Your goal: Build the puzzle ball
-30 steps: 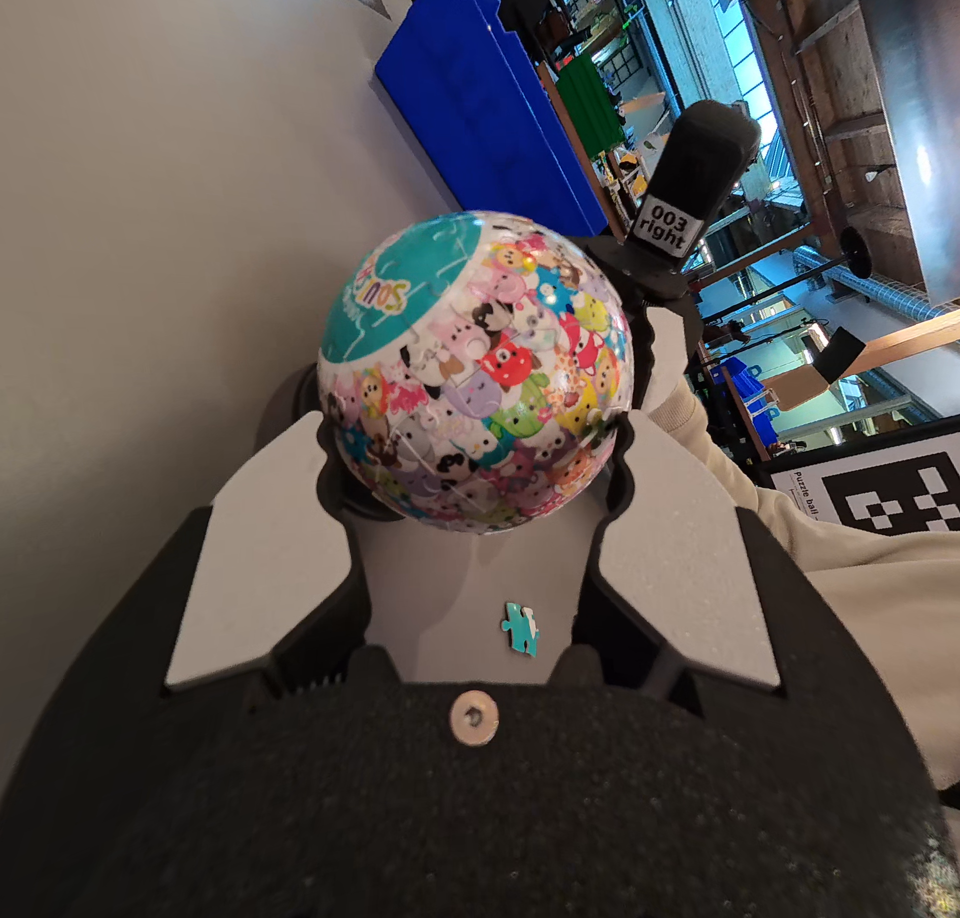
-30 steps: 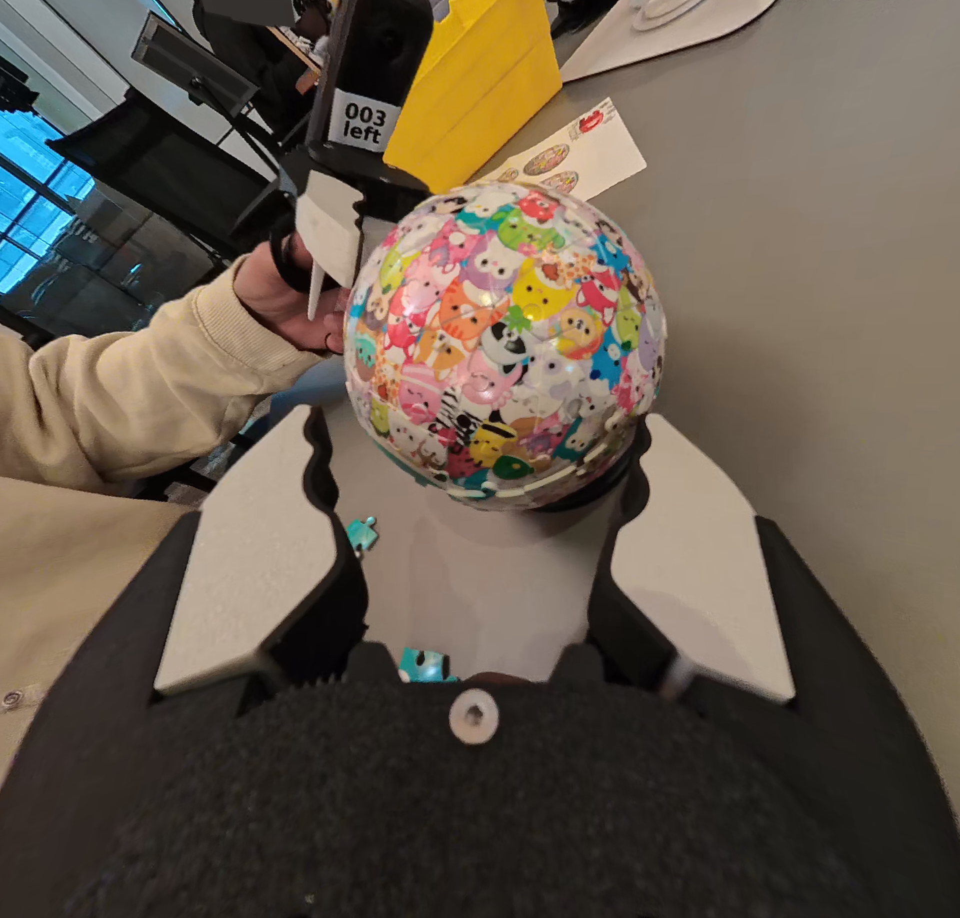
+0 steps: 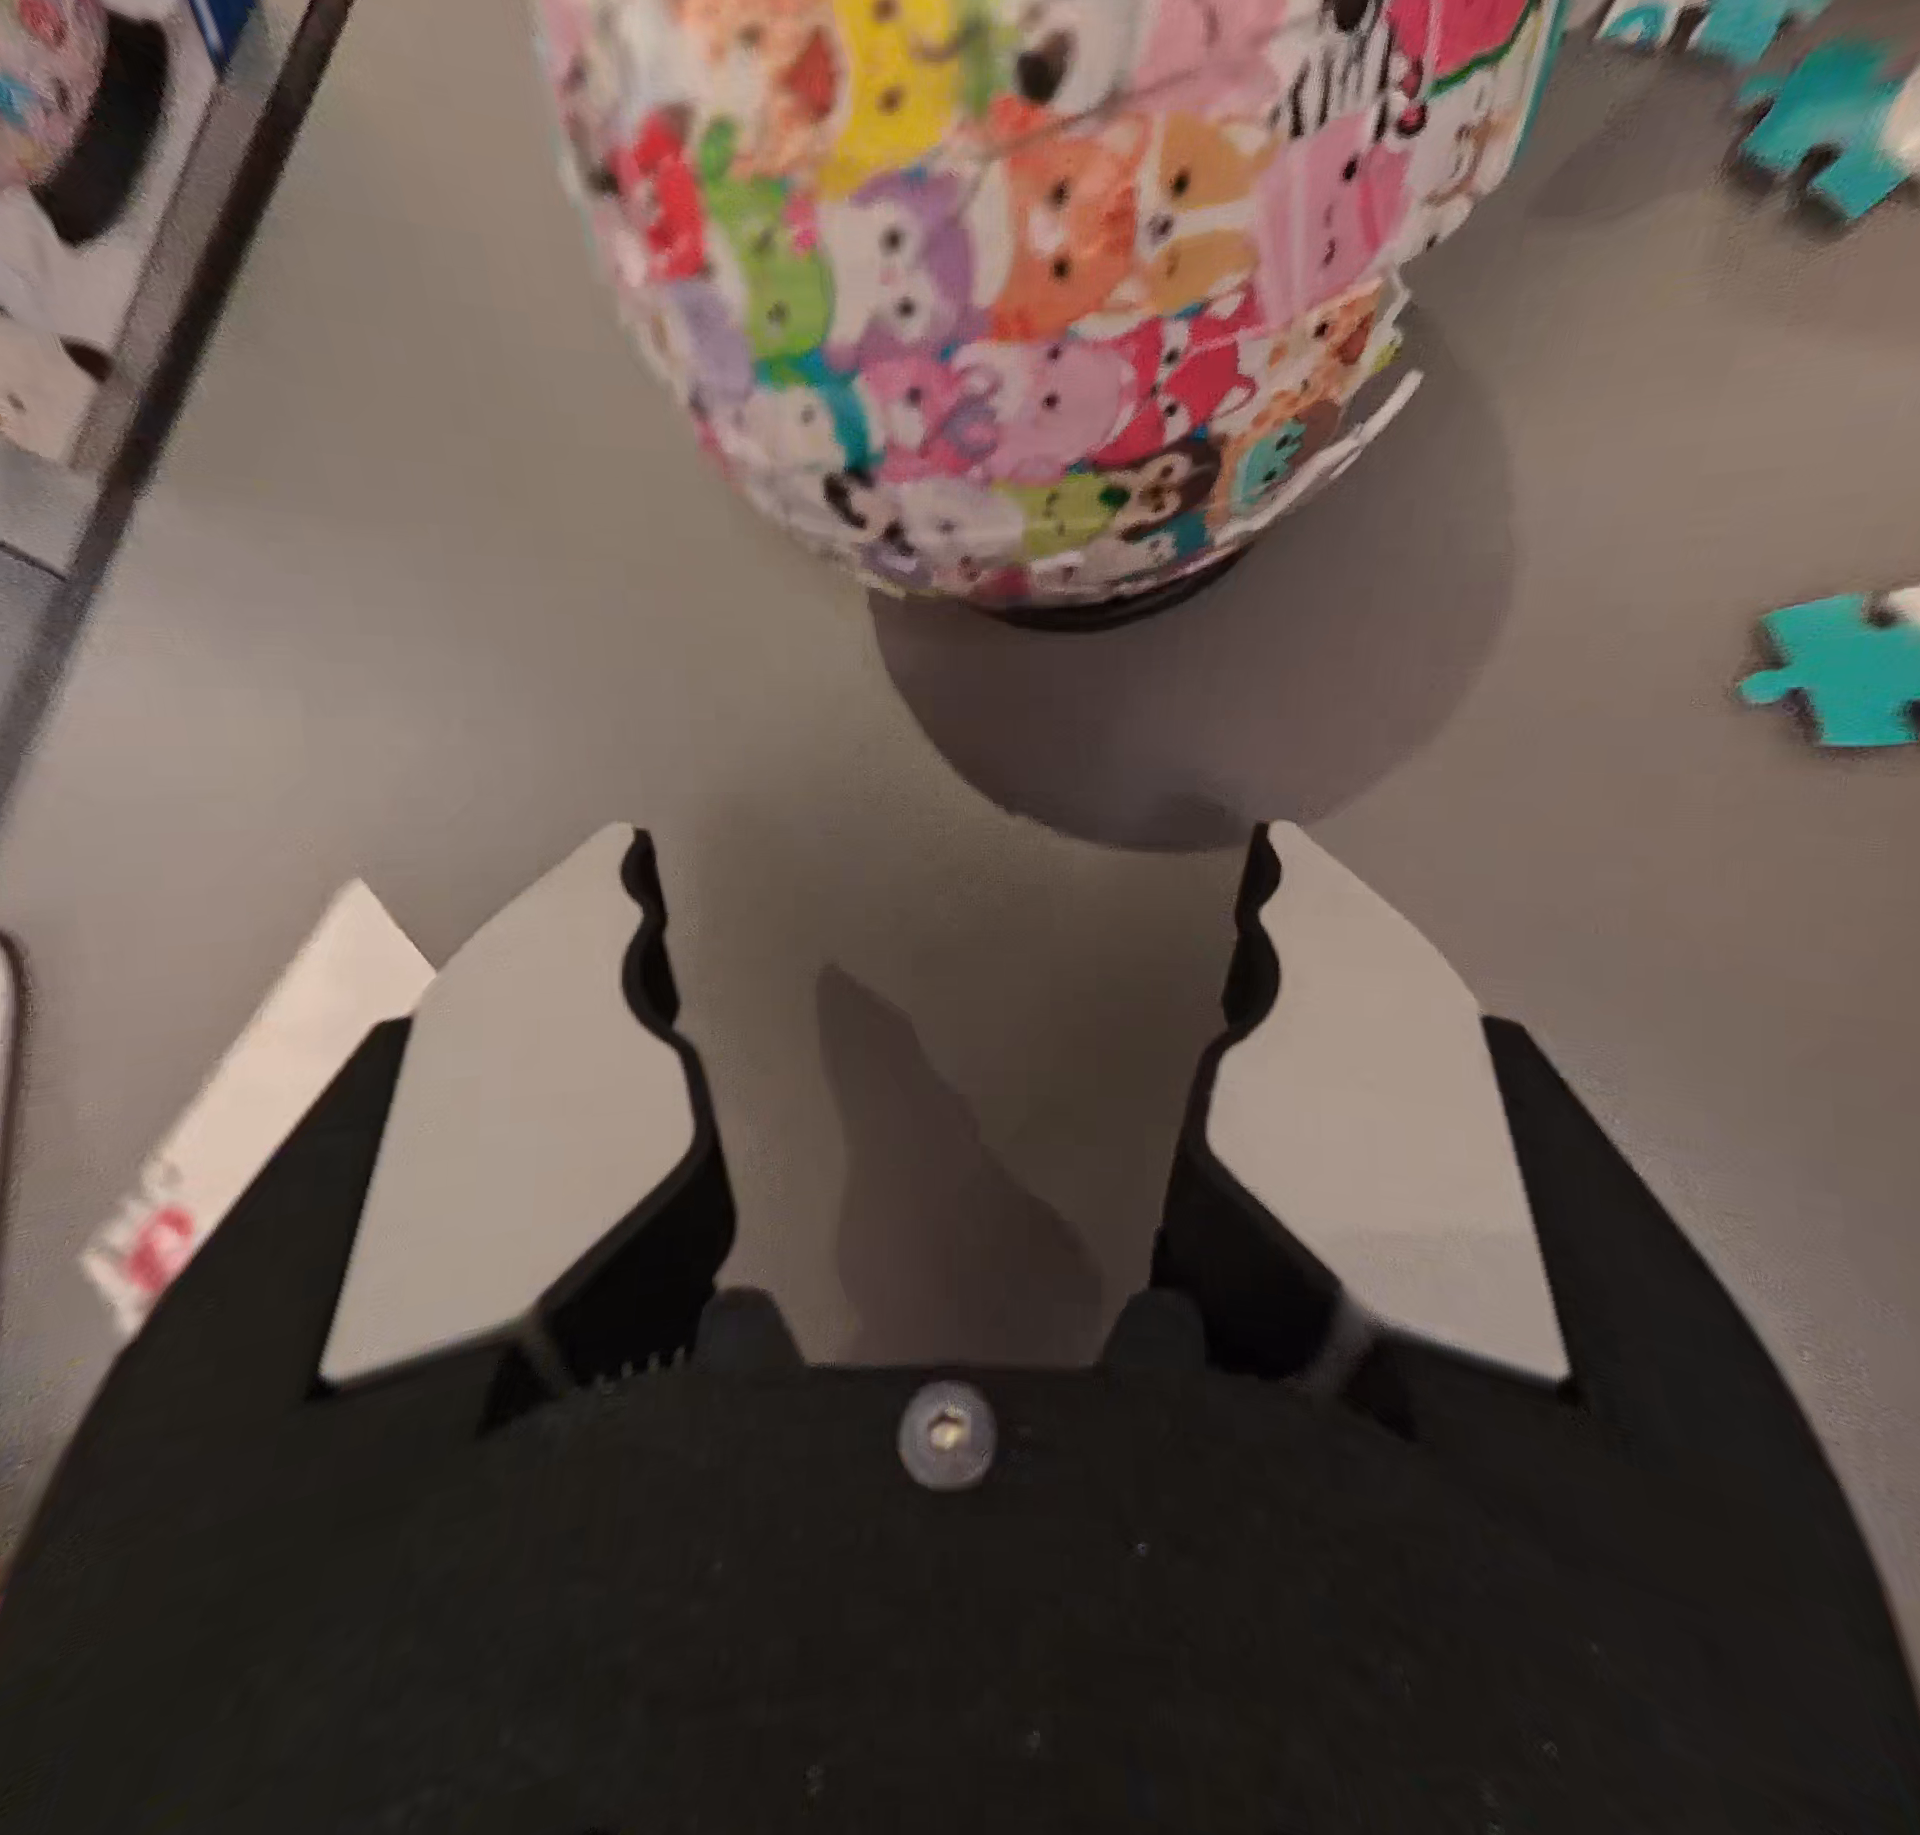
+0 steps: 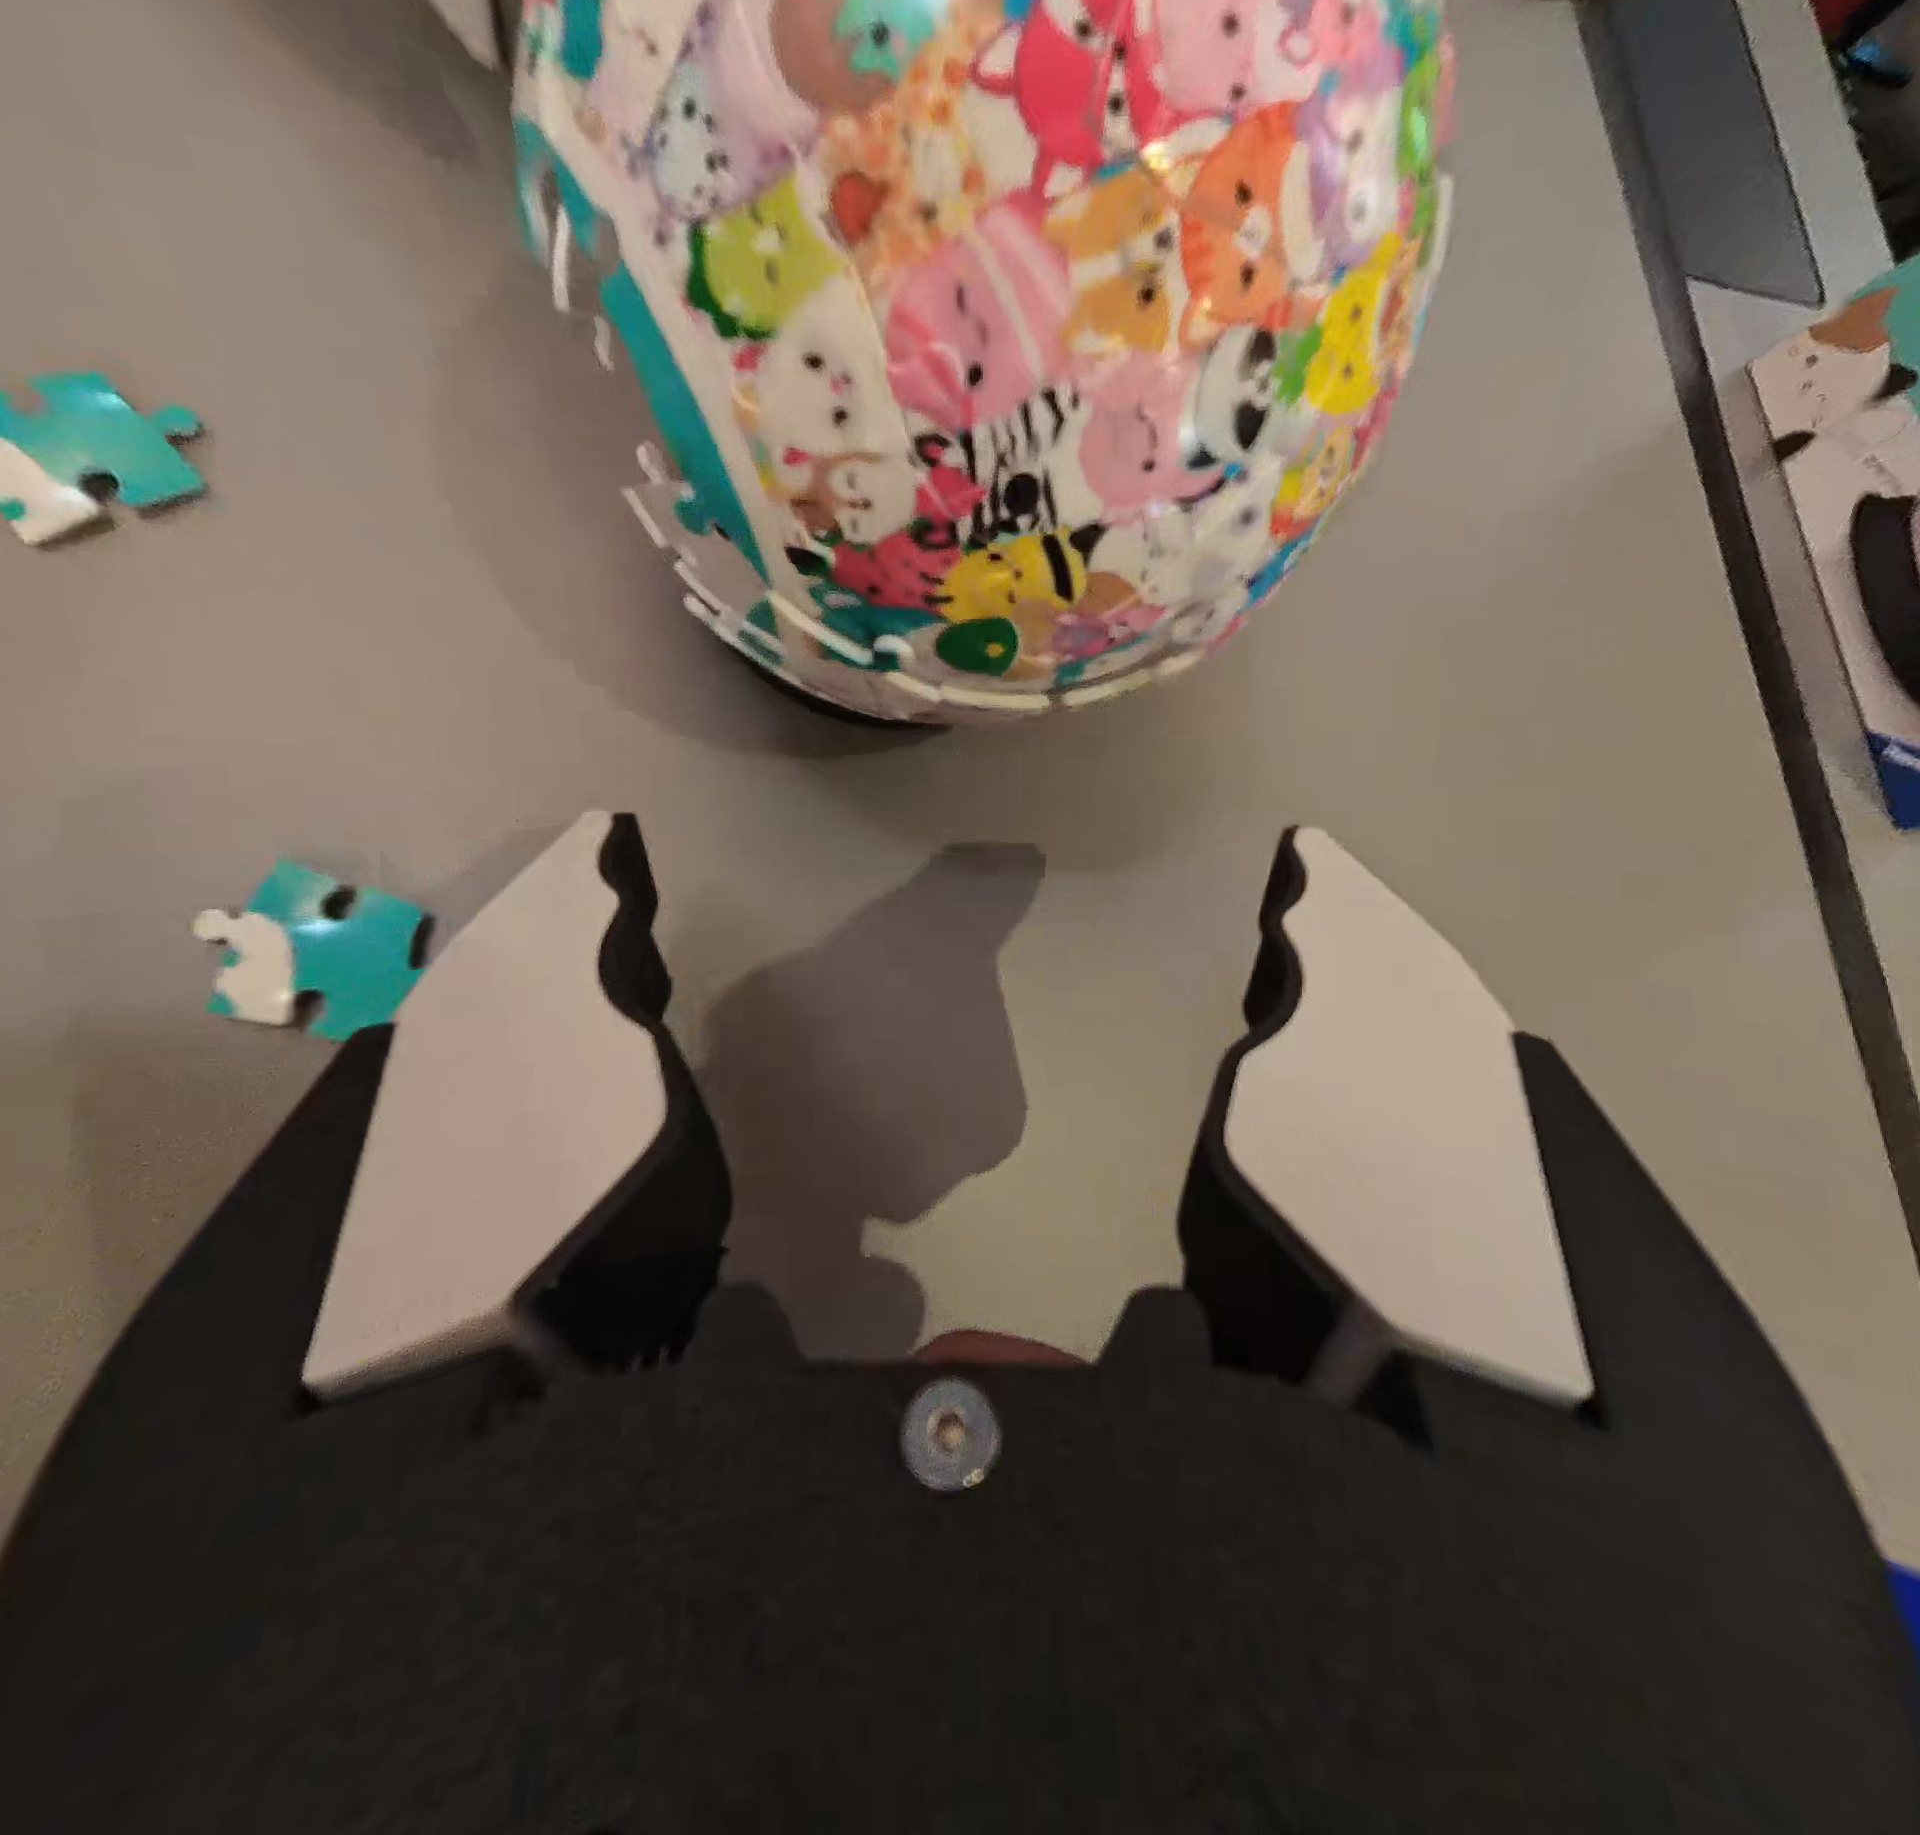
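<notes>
The puzzle ball (image 3: pixel 1039 258), covered in colourful cartoon animals, stands on a dark round stand (image 3: pixel 1122 603) on the grey table. It also shows in the right wrist view (image 4: pixel 997 331), with a jagged unfinished edge at its lower left. My left gripper (image 3: pixel 948 840) is open and empty, a short way back from the ball. My right gripper (image 4: pixel 948 835) is open and empty, also short of the ball. Loose teal pieces lie on the table: one right of the ball (image 3: pixel 1834 682), others farther back (image 3: pixel 1818 128), and two left of the ball in the right wrist view (image 4: pixel 312 954) (image 4: pixel 88 450).
The table's dark edge strip runs up the left of the left wrist view (image 3: pixel 187 258) and the right of the right wrist view (image 4: pixel 1745 435). The puzzle box (image 4: pixel 1860 497) lies beyond that edge. A white leaflet (image 3: pixel 260 1089) lies by my left gripper's left finger.
Both grippers were closed around the ball, holding it up. Now the ball stands on the table on its stand and both grippers have let go and pulled back, looking down at it.
</notes>
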Motion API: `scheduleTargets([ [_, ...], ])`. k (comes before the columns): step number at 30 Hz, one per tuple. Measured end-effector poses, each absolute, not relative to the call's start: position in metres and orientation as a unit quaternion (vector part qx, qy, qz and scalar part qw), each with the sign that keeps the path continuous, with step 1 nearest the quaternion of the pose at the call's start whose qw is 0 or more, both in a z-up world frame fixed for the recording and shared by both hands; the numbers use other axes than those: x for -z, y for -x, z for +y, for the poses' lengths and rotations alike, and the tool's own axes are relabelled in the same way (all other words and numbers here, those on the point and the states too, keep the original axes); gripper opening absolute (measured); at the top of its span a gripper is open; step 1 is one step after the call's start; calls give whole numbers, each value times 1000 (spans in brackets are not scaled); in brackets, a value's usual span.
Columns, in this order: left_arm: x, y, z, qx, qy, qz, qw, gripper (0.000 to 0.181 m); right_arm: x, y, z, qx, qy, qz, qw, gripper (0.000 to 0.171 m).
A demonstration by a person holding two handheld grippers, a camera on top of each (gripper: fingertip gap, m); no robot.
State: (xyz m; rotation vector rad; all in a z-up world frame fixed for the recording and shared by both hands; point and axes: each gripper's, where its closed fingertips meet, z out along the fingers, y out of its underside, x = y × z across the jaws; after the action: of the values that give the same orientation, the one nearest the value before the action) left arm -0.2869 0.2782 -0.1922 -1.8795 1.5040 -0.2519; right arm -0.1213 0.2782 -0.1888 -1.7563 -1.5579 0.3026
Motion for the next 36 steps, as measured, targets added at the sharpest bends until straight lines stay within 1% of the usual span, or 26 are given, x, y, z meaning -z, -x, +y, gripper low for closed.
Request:
scheduleTargets([
  [2, 198, 276, 284, 74, 711, 608, 345, 102, 198, 129, 281, -122, 679, -626, 362, 110],
  [4, 201, 262, 283, 104, 709, 616, 328, 97, 207, 137, 284, -117, 677, -639, 345, 112],
  [7, 201, 248, 284, 139, 712, 615, 309, 95, 210, 153, 289, -122, 665, -646, 355, 107],
  [9, 199, 243, 285, 152, 711, 614, 308, 91, 211, 158, 293, -121, 665, -642, 361, 106],
  [13, 198, 240, 281, 169, 715, 612, 293, 90, 205, 161, 292, -135, 673, -638, 350, 100],
  [17, 197, 239, 271, 229, 728, 593, 257, 90, 195, 160, 286, -161, 681, -640, 318, 98],
  [20, 197, 239, 269, 270, 735, 576, 234, 90, 191, 161, 281, -198, 699, -633, 267, 100],
  [22, 200, 240, 269, 279, 737, 573, 223, 90, 192, 161, 281, -220, 708, -628, 236, 100],
  [24, 200, 239, 269, 281, 736, 573, 228, 89, 194, 160, 283, -222, 703, -635, 228, 100],
  [28, 197, 241, 272, 261, 734, 573, 255, 94, 198, 159, 286, -210, 680, -656, 254, 104],
  [31, 199, 251, 280, 183, 724, 595, 296, 101, 201, 153, 296, -152, 651, -677, 307, 112],
  [33, 199, 254, 283, 134, 706, 615, 325, 99, 205, 149, 305, -100, 630, -693, 336, 109],
  [36, 202, 249, 285, 108, 693, 633, 327, 97, 204, 156, 309, -84, 607, -701, 365, 109],
])
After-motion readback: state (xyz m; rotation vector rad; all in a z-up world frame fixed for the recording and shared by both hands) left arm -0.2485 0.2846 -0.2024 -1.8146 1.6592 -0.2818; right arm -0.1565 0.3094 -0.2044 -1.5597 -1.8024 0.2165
